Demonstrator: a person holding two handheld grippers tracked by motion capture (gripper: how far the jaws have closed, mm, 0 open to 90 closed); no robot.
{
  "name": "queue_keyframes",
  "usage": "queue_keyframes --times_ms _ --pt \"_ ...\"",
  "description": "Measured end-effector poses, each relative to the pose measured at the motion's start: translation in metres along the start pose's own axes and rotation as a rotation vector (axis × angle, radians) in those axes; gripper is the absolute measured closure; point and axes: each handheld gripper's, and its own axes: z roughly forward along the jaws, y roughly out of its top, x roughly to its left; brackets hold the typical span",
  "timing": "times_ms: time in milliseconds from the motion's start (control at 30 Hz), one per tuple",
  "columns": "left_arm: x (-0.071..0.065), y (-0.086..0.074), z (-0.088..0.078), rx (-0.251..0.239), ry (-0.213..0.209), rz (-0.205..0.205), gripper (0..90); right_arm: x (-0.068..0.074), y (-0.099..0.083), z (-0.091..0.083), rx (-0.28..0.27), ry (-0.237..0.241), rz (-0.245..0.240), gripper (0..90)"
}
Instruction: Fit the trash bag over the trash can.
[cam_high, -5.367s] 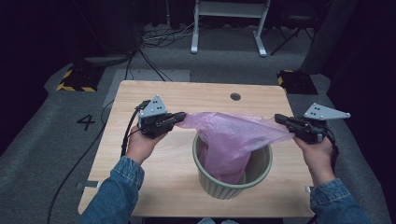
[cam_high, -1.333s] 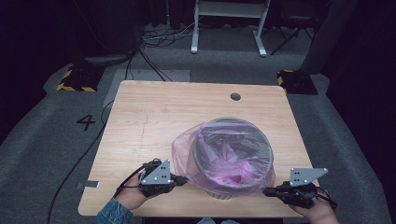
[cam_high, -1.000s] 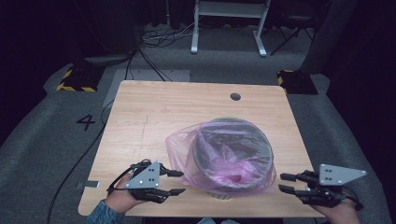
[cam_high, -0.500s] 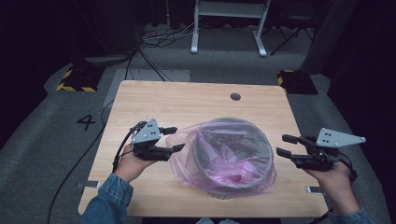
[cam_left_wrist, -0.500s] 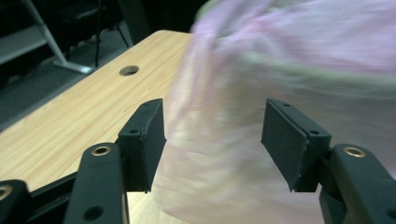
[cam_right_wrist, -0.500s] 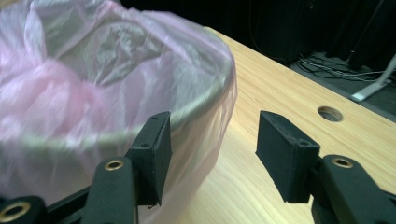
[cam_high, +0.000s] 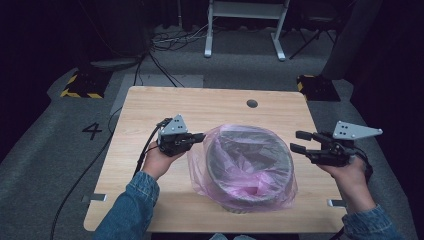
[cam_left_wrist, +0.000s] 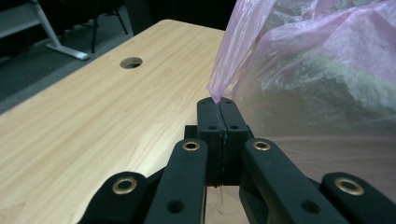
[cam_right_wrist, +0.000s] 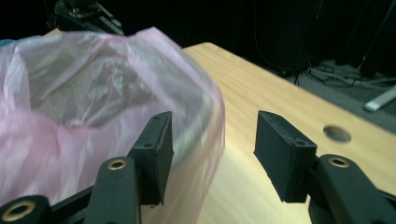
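Both hands had risen from the tabletop's (cam_high: 150, 110) near edge to flank the bin (cam_high: 249, 167).
Pink bag (cam_high: 240, 190) draped its rim; left hand-held gripper (cam_high: 199, 136) pinched a corner, right hand-held gripper (cam_high: 298, 141) gaped beside it.

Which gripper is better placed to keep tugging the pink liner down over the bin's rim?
Probably the left gripper: it is shut on the pink bag. The right gripper is open, apart from the bin.

A translucent pink bag (cam_high: 240, 172) lines the upright round bin (cam_high: 250, 155), folded over its rim.
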Motion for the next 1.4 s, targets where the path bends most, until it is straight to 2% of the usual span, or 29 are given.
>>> queue_keyframes --times_ms 67,167,233,300,333,367,433,467,533,600,667,700,800,867,967,1133,1233,1400 --pt "-0.002 0.005 0.001 -0.003 0.010 0.010 89.4 -0.001 0.009 0.007 0.001 0.017 -0.012 46.1" --pt "-0.003 0.009 0.001 -0.012 0.015 0.007 89.4 -0.005 0.011 0.022 0.040 0.023 -0.011 46.3" --pt "-0.002 0.010 0.002 -0.007 0.017 0.007 89.4 -0.009 0.008 0.032 0.074 0.039 0.022 46.0" --pt "-0.001 0.010 0.003 -0.003 0.022 0.004 89.4 -0.012 0.006 0.039 0.078 0.076 0.071 46.6" --pt "0.000 0.010 0.005 0.000 0.026 0.001 89.4 -0.013 0.005 0.042 0.077 0.087 0.090 49.5" --pt "0.000 0.010 0.005 0.001 0.025 -0.002 89.4 -0.013 0.005 0.046 0.090 0.097 0.101 58.3" --pt "0.001 0.010 0.008 0.007 0.024 -0.006 89.4 -0.013 0.006 0.050 0.094 0.090 0.105 63.6" --pt "0.001 0.010 0.009 0.008 0.023 -0.007 89.3 -0.013 0.008 0.051 0.092 0.087 0.114 70.4" --pt "0.001 0.009 0.010 0.011 0.027 -0.009 89.3 -0.012 0.011 0.053 0.081 0.073 0.101 73.0" --pt "-0.001 0.009 0.011 0.008 0.026 -0.006 89.3 -0.011 0.014 0.056 0.079 0.063 0.083 80.5" --pt "-0.003 0.010 0.010 0.003 0.026 -0.001 89.2 -0.008 0.018 0.059 0.083 0.047 0.061 82.5" --pt "-0.004 0.011 0.010 -0.003 0.026 0.002 89.2 -0.007 0.019 0.059 0.077 0.038 0.052 89.7" --pt "-0.005 0.013 0.010 0.000 0.041 0.006 89.3 -0.006 0.025 0.057 0.085 0.003 0.019 90.0" --pt "-0.002 0.011 0.013 0.017 0.050 -0.008 89.3 -0.010 0.024 0.058 0.100 -0.038 -0.005 90.0" --pt "0.005 0.004 0.021 0.058 0.060 -0.036 89.3 -0.022 0.018 0.061 0.111 -0.063 0.034 90.0" --pt "0.011 -0.019 0.039 0.152 0.054 -0.076 89.3 -0.040 -0.002 0.074 0.144 -0.065 0.107 90.0" --pt "0.009 -0.034 0.046 0.201 0.037 -0.089 89.3 -0.045 -0.020 0.083 0.189 -0.054 0.138 90.0" --pt "0.003 -0.050 0.051 0.229 0.019 -0.097 89.4 -0.046 -0.052 0.091 0.235 -0.025 0.196 90.0"
